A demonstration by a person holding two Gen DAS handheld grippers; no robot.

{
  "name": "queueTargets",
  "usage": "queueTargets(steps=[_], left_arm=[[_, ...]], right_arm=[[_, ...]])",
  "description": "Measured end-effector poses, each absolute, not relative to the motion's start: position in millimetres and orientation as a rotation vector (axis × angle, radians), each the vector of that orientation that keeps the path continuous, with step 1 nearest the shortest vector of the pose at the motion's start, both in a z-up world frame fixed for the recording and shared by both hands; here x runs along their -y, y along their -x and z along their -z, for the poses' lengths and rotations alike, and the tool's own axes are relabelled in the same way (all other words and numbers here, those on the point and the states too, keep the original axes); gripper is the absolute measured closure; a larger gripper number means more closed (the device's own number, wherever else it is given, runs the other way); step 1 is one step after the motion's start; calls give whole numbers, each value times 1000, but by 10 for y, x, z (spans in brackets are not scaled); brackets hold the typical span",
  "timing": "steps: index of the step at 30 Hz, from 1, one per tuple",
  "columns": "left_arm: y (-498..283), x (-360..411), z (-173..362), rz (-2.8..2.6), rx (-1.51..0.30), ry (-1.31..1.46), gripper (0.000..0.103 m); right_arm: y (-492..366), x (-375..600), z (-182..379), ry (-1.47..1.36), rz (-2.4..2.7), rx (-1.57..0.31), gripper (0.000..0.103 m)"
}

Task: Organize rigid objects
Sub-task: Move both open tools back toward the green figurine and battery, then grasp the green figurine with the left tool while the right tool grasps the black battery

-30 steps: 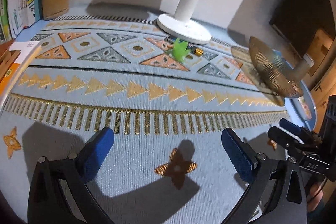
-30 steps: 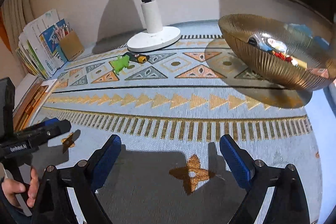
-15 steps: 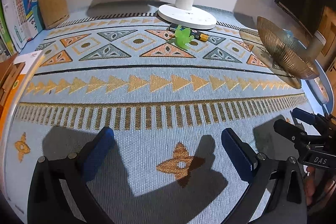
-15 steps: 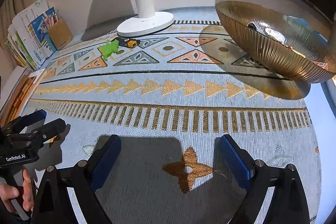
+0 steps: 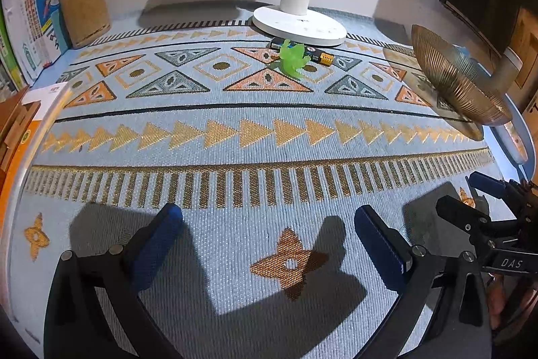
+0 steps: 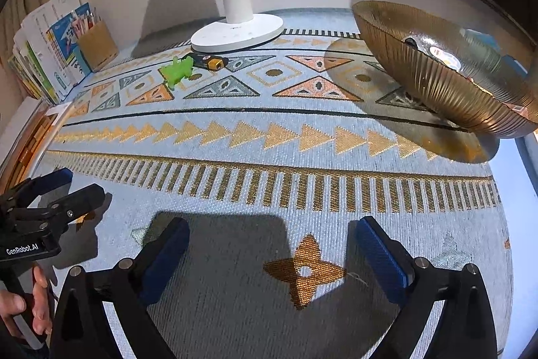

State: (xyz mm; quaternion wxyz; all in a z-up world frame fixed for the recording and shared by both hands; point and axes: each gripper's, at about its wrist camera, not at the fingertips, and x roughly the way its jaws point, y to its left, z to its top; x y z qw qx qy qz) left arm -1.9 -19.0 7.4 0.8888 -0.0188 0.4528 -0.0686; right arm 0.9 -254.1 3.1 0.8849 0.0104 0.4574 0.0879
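Note:
A green toy figure (image 5: pixel 293 58) lies on the patterned cloth next to a black and gold battery (image 5: pixel 316 54), just in front of the white lamp base (image 5: pixel 299 24). Both also show in the right wrist view, the toy (image 6: pixel 175 71) and the battery (image 6: pixel 207 60). A gold ribbed bowl (image 6: pixel 447 79) stands at the right and holds several small items; it also shows in the left wrist view (image 5: pixel 454 79). My left gripper (image 5: pixel 267 221) is open and empty, low over the cloth's near part. My right gripper (image 6: pixel 272 234) is open and empty, to its right.
A brown pen holder (image 5: pixel 85 10) and upright books (image 5: pixel 30 22) stand at the back left. A wooden and orange box (image 5: pixel 13 130) lies along the left edge. The table edge runs close past the bowl at the right.
Both grippers have tilted and shifted, so the lamp and toy sit more central in the left view. Both stay open. No object has moved.

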Motion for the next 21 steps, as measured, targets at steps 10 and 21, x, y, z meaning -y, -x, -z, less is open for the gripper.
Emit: queueTargets(steps=[10, 21], left_arm=[[-159, 129, -224, 263, -928, 112, 1], [-1127, 389, -419, 383, -898, -32, 21]], right_arm=[[-167, 2535, -38, 2, -204, -1000, 1], [-1306, 2172, -352, 38, -410, -937, 47]])
